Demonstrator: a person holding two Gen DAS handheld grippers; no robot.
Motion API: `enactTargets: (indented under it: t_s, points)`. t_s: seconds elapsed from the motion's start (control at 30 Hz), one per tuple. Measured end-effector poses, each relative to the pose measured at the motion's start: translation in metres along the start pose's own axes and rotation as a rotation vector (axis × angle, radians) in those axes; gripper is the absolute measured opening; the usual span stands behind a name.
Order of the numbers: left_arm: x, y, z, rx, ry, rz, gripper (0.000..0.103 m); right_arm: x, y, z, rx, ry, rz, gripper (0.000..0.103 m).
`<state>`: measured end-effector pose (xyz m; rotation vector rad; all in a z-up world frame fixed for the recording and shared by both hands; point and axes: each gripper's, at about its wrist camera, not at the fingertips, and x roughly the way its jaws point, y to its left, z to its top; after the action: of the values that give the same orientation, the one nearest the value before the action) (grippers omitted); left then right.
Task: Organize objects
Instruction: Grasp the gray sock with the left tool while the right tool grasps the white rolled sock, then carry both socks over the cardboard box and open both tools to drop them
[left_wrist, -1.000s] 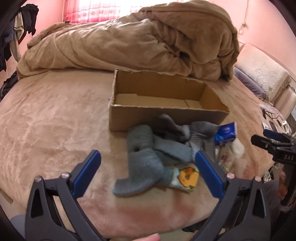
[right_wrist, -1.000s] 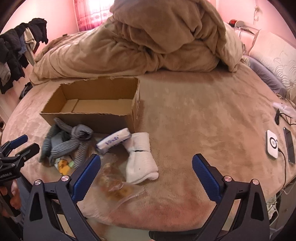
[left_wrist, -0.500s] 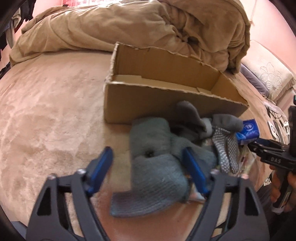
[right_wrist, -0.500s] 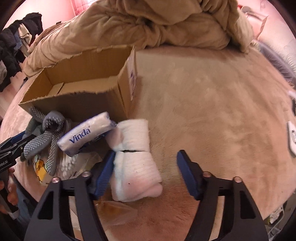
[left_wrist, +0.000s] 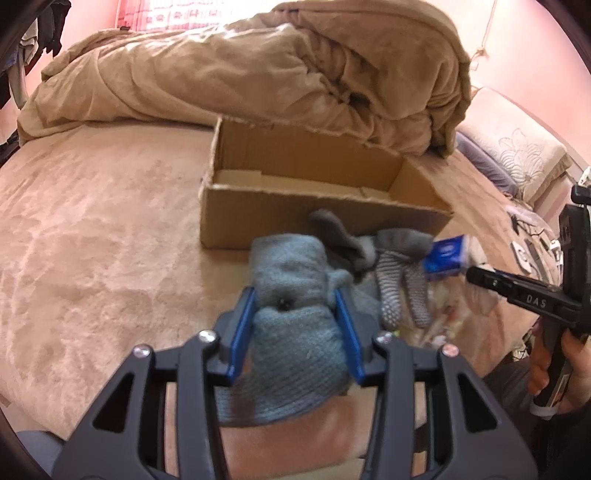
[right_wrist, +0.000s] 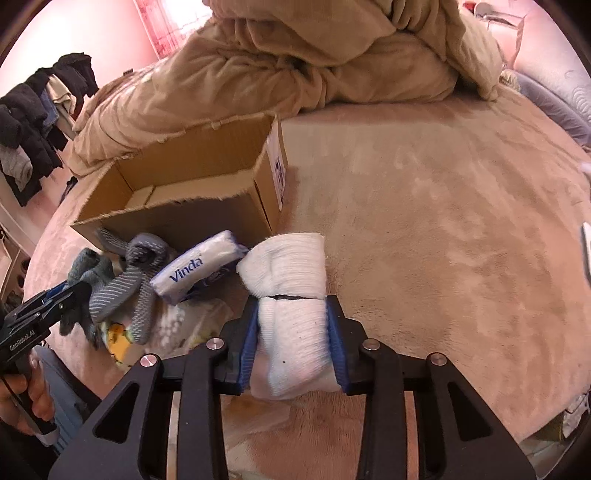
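Pinching the grey sock (left_wrist: 295, 332), the left hand-held gripper (left_wrist: 295, 328) mirrors the right hand-held gripper (right_wrist: 291, 339) clamping the white sock (right_wrist: 288, 295).

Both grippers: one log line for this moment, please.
left gripper: shut on grey sock | right gripper: shut on white sock | cardboard box: nothing visible inside

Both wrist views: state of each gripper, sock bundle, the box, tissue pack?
left gripper: shut on grey-blue sock bundle
right gripper: shut on white sock bundle
cardboard box: open-topped, nothing seen inside
Vinda tissue pack: sealed, lying outside the box
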<state>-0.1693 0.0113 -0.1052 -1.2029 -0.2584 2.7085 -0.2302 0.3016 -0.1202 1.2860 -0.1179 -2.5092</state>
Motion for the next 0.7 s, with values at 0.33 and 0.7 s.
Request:
enactTargets:
  t_s: [0.33, 0.7]
  points:
    - [-0.068, -0.022, 0.024, 0.021, -0.104, -0.031, 0.044, -0.060, 0.018, 0.014, -0.017, -0.104, 0.008, 0.036]
    - [-0.075, -0.031, 0.067, 0.042, -0.159, -0.065, 0.044, -0.088, 0.044, 0.055, -0.083, -0.192, 0.045, 0.036]
